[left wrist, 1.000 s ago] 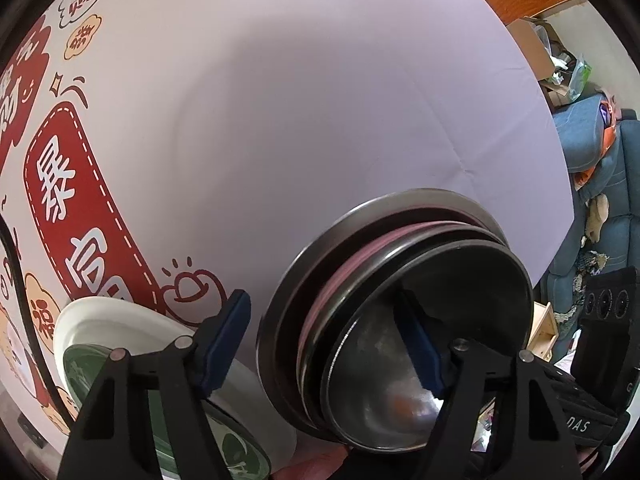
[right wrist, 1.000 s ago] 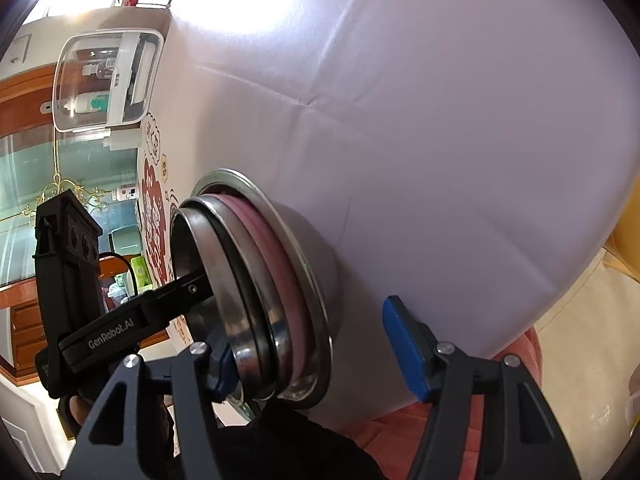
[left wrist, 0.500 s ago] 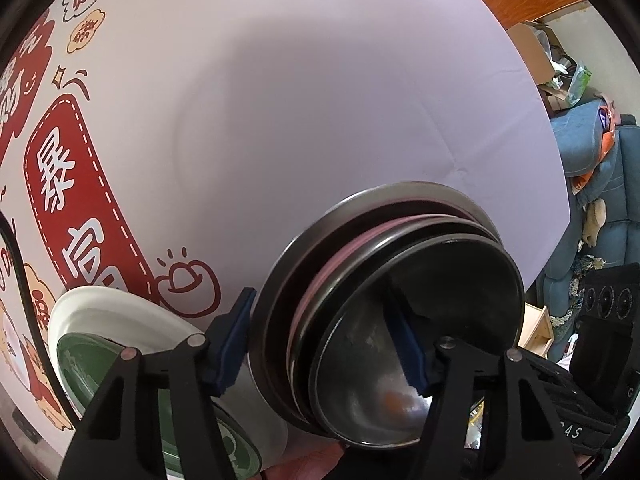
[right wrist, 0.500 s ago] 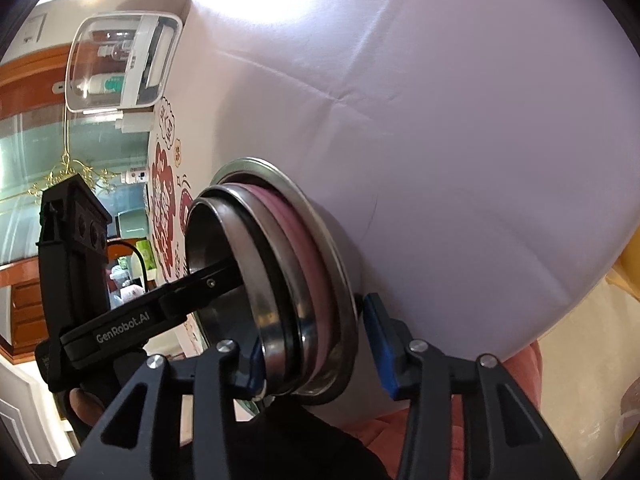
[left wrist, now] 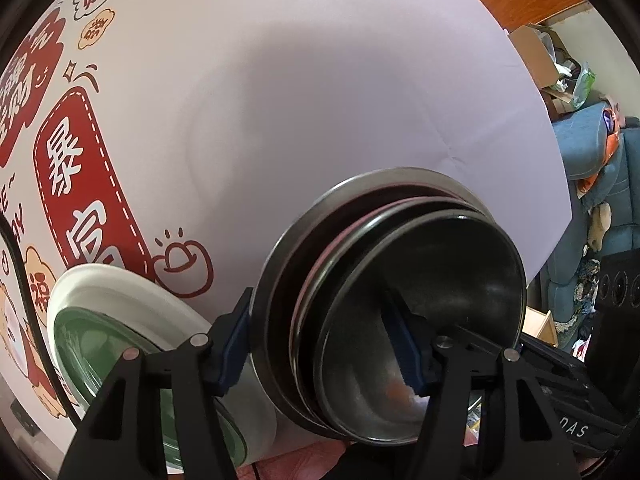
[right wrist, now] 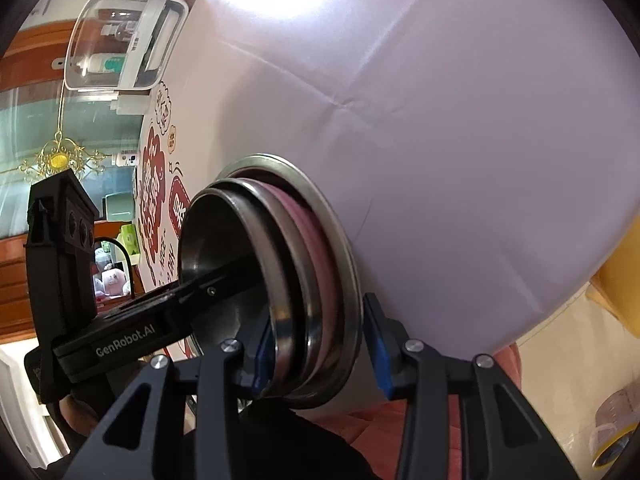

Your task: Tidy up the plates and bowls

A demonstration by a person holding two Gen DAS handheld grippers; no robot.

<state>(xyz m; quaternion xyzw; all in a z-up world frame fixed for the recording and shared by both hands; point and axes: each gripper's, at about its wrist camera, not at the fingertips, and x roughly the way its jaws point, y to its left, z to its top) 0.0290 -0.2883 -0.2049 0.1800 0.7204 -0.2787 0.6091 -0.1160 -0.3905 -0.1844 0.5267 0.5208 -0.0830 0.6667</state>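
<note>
A nested stack of bowls [left wrist: 400, 304] sits near the table's front edge: a wide steel one at the bottom, a pink one, then smaller steel ones on top. My left gripper [left wrist: 320, 344] is shut on the stack's rims, one blue pad outside, one inside the top bowl. My right gripper [right wrist: 318, 344] is shut on the opposite side of the stack [right wrist: 288, 280], one pad inside, one outside the wide rim. A white plate with a green bowl [left wrist: 132, 344] on it lies left of the stack.
The table wears a lilac cloth [left wrist: 320, 100] with red printed characters [left wrist: 76, 184] at the left. A blue sofa [left wrist: 592, 152] and boxes stand beyond the right edge. A clear plastic container [right wrist: 120, 44] stands at the table's far end.
Both grippers have closed from open onto the bowl stack's rims, the left one moving in toward the stack. The stack looks slightly shifted or tilted.
</note>
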